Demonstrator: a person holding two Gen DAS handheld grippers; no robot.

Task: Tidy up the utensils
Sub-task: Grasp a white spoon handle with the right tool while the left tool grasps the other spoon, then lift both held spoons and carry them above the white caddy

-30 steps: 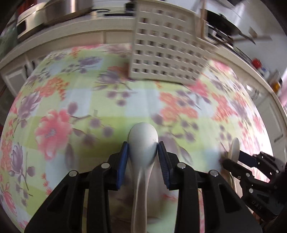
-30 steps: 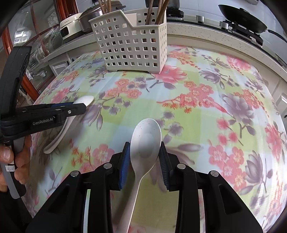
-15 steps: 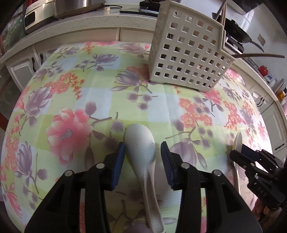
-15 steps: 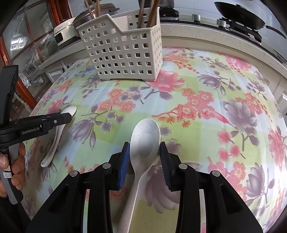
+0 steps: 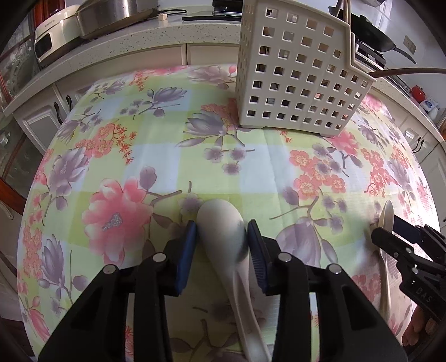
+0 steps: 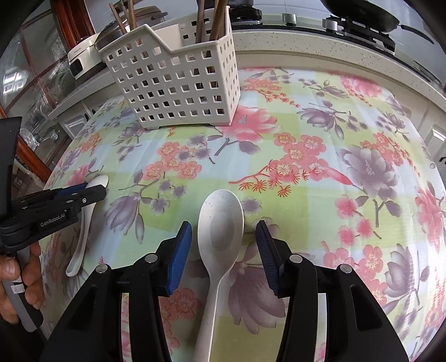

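A white ceramic soup spoon (image 5: 223, 222) lies on the floral tablecloth between the pads of my left gripper (image 5: 221, 236), which is open with small gaps either side. It also shows in the right wrist view (image 6: 83, 222). A speckled cream spoon (image 6: 220, 222) lies on the cloth between the pads of my right gripper (image 6: 223, 242), which is open wide. A white perforated utensil basket (image 6: 178, 92) with wooden chopsticks stands at the far side of the table; it also shows in the left wrist view (image 5: 298, 78).
The floral tablecloth (image 6: 320, 167) covers the table. A counter (image 5: 111, 50) with a rice cooker (image 5: 53, 36) and pans runs behind the table. A black pan (image 6: 359, 14) sits on a stove at the back right.
Both grippers have lowered their spoons onto the cloth and opened. The left spoon now lies loose and tilted. The right jaws widened most in the last half second.
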